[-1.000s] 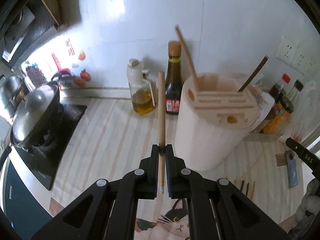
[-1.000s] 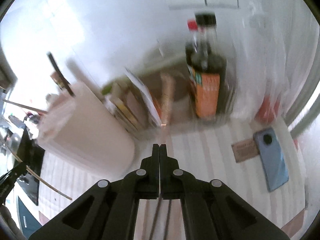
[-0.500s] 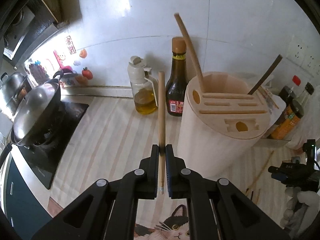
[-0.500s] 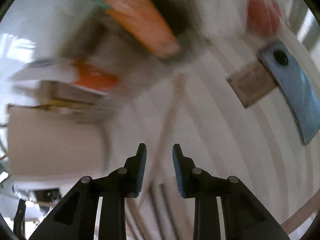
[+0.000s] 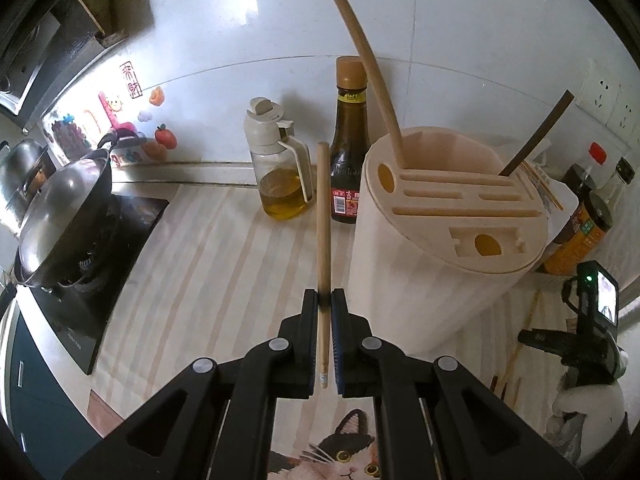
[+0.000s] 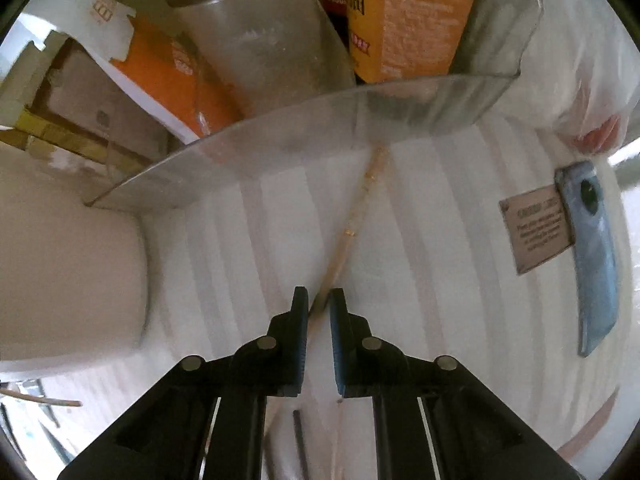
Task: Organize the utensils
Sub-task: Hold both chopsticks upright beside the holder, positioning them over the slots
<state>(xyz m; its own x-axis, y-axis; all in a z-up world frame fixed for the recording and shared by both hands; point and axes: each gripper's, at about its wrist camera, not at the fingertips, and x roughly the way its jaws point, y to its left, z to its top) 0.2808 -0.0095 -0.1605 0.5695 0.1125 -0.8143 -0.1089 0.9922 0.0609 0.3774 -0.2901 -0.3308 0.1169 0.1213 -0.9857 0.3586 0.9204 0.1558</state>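
The job looks partly done: two chopsticks already stand in the cream utensil holder (image 5: 444,240), a light wooden chopstick (image 5: 370,76) in a slot at its rear left and a dark chopstick (image 5: 538,134) at its rear right, while its other slots and round holes look empty. The left tongs (image 5: 325,300) are clamped on a pale wooden chopstick (image 5: 323,216) held upright just left of the holder, not yet in a slot. Near the worktop's (image 6: 420,240) right edge, the right tongs (image 6: 319,300) are parted astride a bamboo chopstick (image 6: 354,224) lying flat, its far tip by a clear bin (image 6: 304,136) of seasoning packets and bottles, with more sticks lying under them.
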